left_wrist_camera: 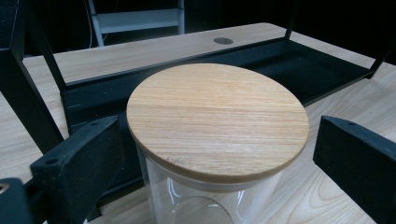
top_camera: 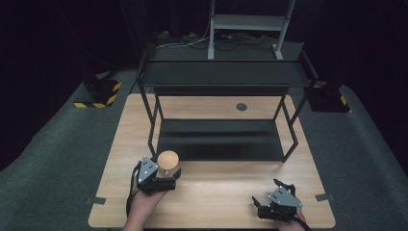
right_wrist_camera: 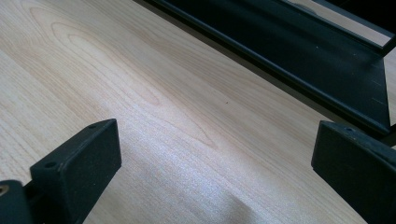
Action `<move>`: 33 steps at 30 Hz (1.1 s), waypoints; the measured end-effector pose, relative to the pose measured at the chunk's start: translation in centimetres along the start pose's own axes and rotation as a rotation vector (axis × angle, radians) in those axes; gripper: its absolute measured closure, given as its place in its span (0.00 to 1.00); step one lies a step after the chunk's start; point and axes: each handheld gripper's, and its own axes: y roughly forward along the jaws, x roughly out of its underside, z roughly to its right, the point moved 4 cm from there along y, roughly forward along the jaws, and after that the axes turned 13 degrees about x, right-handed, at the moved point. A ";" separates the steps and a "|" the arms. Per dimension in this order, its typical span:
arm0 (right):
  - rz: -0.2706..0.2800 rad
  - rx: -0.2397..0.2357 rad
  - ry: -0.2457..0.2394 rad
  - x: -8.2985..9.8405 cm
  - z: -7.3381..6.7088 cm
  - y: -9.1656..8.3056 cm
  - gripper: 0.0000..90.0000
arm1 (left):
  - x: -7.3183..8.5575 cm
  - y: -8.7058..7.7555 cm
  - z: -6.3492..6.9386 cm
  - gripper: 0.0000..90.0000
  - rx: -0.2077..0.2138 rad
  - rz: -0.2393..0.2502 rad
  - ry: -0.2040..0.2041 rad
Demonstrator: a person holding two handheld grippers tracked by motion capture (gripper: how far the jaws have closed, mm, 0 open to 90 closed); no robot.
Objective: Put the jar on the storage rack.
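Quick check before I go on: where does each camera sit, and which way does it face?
High view: above the person's side, looking forward and down on the table; both hands, left gripper, right gripper.
Left gripper view: on that gripper, along its open jaws flanking, not touching, the glass jar with wooden lid.
Right gripper view: along open jaws over bare tabletop.
Shared: the black shelf rack in all three views.

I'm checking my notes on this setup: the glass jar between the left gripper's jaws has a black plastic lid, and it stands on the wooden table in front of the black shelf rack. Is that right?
Not quite. The glass jar has a round wooden lid, not black plastic; the left gripper view shows its grain. The rest holds: it stands between the left gripper's jaws, on the wooden table, before the black shelf rack.
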 end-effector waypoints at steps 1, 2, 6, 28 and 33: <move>0.000 0.000 0.000 0.0 0.0 0.0 0.01 | 0.0 0.0 0.0 0.03 -0.002 -0.001 0.000; 0.000 0.000 -0.001 0.0 0.0 0.0 0.01 | 0.0 0.0 -0.1 0.03 -0.005 -0.002 -0.001; 0.000 -0.001 -0.002 0.0 0.0 0.0 0.01 | 0.1 0.2 -0.2 0.05 -0.010 0.001 -0.006; 0.001 -0.002 -0.001 0.0 0.0 0.0 0.01 | 0.5 0.4 -0.6 0.14 -0.026 0.010 -0.017; 0.001 -0.003 0.002 0.0 0.0 0.0 0.01 | 0.6 0.4 -0.6 0.17 -0.022 0.017 -0.017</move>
